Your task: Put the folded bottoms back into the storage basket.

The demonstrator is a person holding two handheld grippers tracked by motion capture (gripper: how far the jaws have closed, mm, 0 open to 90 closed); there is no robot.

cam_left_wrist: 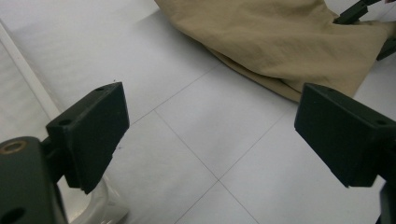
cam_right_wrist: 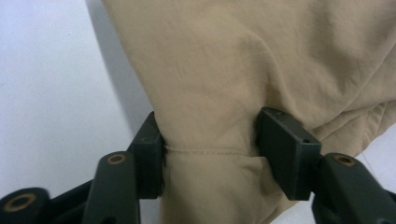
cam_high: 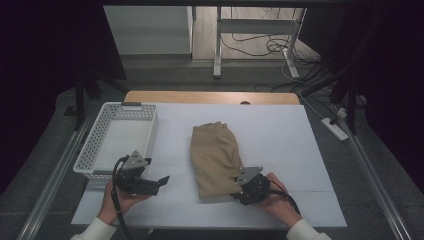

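Tan folded garment point(cam_high: 216, 157) creased, hem pinched by right hand-held gripper point(cam_right_wrist: 210, 154); left hand-held gripper point(cam_left_wrist: 210, 135) spread.

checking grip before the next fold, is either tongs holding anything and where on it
The right tongs grip the tan garment at its near hemmed edge, fabric bunched between the jaws. The left tongs are open over the table, holding nothing.

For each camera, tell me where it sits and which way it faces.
High view: above the person's side, looking forward and down at the table, basket, both hands.
Left gripper view: on the left tongs, open, facing the tan cloth.
Right gripper view: on the right tongs, closed on the cloth's hem.
All share the cloth.
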